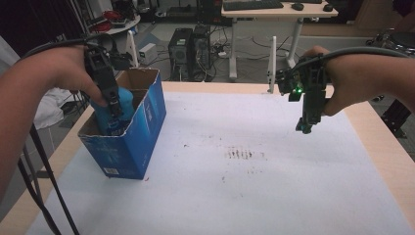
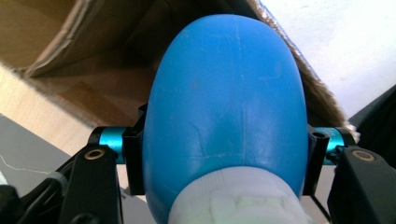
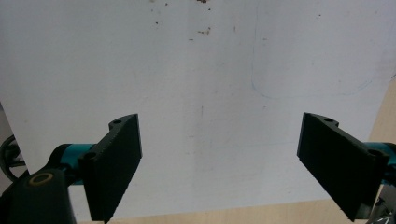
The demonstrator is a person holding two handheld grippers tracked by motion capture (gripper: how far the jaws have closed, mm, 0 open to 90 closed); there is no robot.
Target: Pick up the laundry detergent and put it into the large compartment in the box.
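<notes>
A blue bottle (image 2: 224, 98) is held inside the open blue carton (image 1: 147, 127), clamped at its shoulders between the jaws of the left gripper (image 1: 113, 104). Whether it is being lowered in or lifted out cannot be told. A straight vertical move, clear of the carton's torn rim, is judged necessary next. The right gripper (image 3: 219, 163) is held well away from the carton, above the white sheet (image 1: 274, 196), jaws spread and empty.

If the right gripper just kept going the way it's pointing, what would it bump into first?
Most likely the white sheet covering the table. The right gripper points downward with its jaws wide open and nothing between them, and the way ahead looks free down to the sheet, though how far off that is can't be judged.
</notes>
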